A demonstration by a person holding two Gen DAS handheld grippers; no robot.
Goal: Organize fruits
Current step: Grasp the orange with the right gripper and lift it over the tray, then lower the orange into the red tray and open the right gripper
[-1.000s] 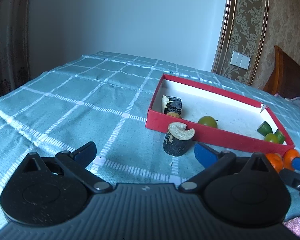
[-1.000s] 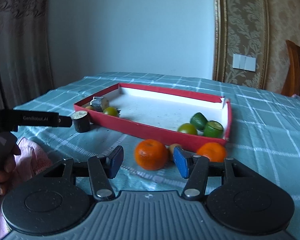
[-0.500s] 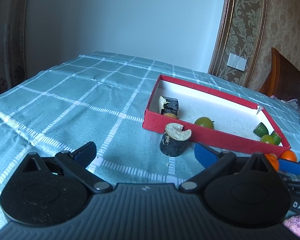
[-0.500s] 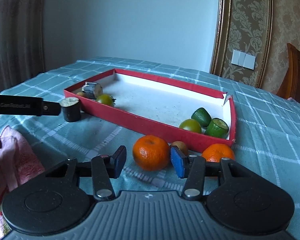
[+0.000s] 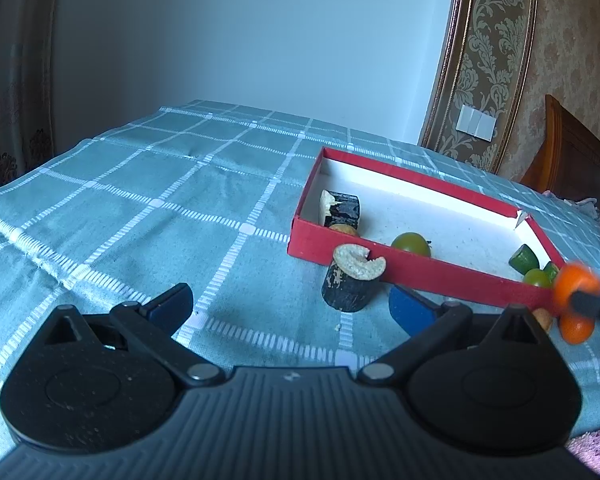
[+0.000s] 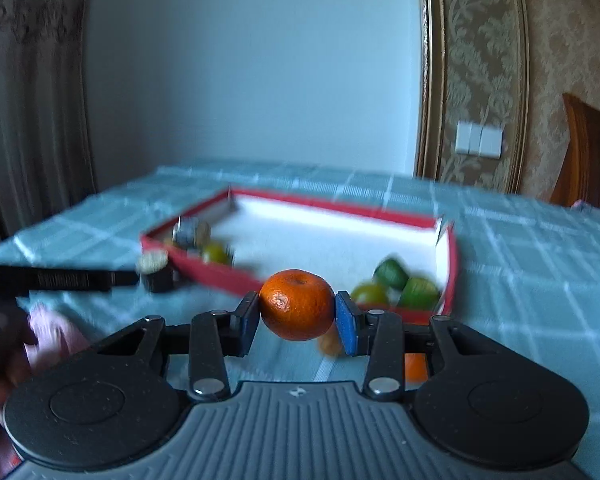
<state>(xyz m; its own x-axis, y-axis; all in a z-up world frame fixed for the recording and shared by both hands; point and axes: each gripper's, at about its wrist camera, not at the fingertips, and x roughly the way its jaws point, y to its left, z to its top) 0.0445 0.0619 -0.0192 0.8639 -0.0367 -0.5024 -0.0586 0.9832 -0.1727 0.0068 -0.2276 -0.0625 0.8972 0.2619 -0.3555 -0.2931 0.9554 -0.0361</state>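
Observation:
My right gripper (image 6: 296,318) is shut on an orange mandarin (image 6: 297,305) and holds it above the cloth, just in front of the red tray (image 6: 454,268). The held mandarin also shows in the left wrist view (image 5: 578,282). My left gripper (image 5: 290,304) is open and empty, low over the cloth. A dark cut fruit stump (image 5: 352,282) stands just ahead of it, against the tray's near wall (image 5: 440,274). The tray holds a dark cut piece (image 5: 340,210), a green round fruit (image 5: 411,244) and green pieces (image 5: 530,268) at the right end.
A second mandarin (image 5: 575,327) and a small brown fruit (image 5: 543,317) lie on the checked green cloth (image 5: 140,216) in front of the tray. A wooden chair (image 5: 576,160) stands at the far right. A pink cloth (image 6: 52,328) lies at left.
My right gripper closed on the mandarin and lifted it off the cloth toward the tray. My left gripper stayed open and shifted slightly.

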